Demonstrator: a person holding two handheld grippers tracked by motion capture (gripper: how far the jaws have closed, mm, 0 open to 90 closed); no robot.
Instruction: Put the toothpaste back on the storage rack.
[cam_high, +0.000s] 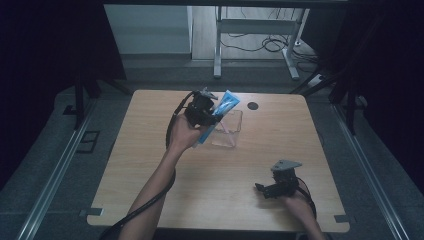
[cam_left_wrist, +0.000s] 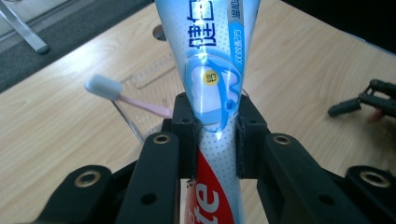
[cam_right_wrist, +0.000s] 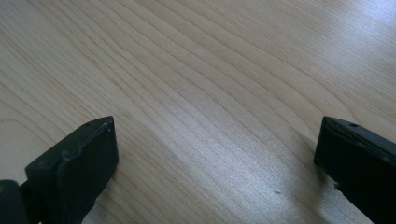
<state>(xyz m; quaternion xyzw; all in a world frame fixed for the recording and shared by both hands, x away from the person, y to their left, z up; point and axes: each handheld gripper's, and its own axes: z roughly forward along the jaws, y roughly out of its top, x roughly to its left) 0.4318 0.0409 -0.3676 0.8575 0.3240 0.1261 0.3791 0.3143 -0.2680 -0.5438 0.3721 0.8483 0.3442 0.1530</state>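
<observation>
Left gripper (cam_left_wrist: 215, 140) fingers pinching a toothpaste tube (cam_left_wrist: 210, 74) above the clear box (cam_high: 227, 129), right gripper (cam_right_wrist: 217, 154) fingers spread wide, near the table (cam_right_wrist: 210, 70), well apart from the box

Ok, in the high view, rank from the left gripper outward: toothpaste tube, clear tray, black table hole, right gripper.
1. Toothpaste tube: clamped in the left gripper.
2. Clear tray: just right of it, below the tube.
3. Black table hole: farther right, toward the far edge.
4. Right gripper: near right corner, farthest.

Print on the tube

The tube (cam_left_wrist: 210, 70) is showing Chinese characters, partly readable "健白", and white letters "te" on red.
</observation>
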